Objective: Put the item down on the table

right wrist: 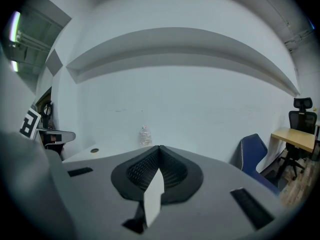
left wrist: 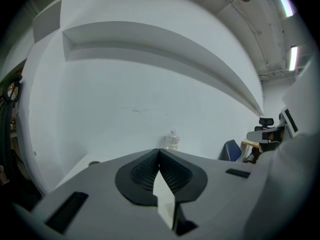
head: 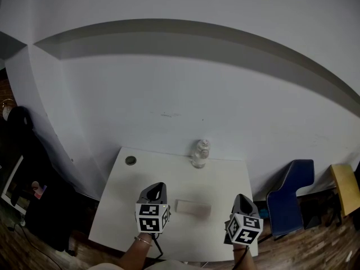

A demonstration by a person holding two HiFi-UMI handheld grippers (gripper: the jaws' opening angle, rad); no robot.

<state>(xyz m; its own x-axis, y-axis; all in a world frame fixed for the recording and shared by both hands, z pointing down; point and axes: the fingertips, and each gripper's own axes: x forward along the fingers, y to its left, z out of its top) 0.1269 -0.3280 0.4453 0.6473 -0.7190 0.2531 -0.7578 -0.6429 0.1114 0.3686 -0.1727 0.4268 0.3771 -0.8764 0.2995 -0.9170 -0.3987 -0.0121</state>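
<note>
White block (head: 193, 207) lay flat on the table (head: 225, 173), long axis crosswise, between the grippers and touching neither. Left gripper (head: 158, 187) sat just beside its left end; right gripper (head: 242, 198) farther off. Both grippers' jaws were pressed together, empty.

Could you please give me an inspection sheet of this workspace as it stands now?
Surface: white table, set against the wall.
Job's things: white block lies flat on the table between the tools; neither touches it.
Clutter: bottle upright at the far edge; round disc near the far left corner.
Tools: left tool shut, empty; right tool shut, empty.
Cables: nothing seen.
Surroundings: blue chair right of the table; wooden floor.
</note>
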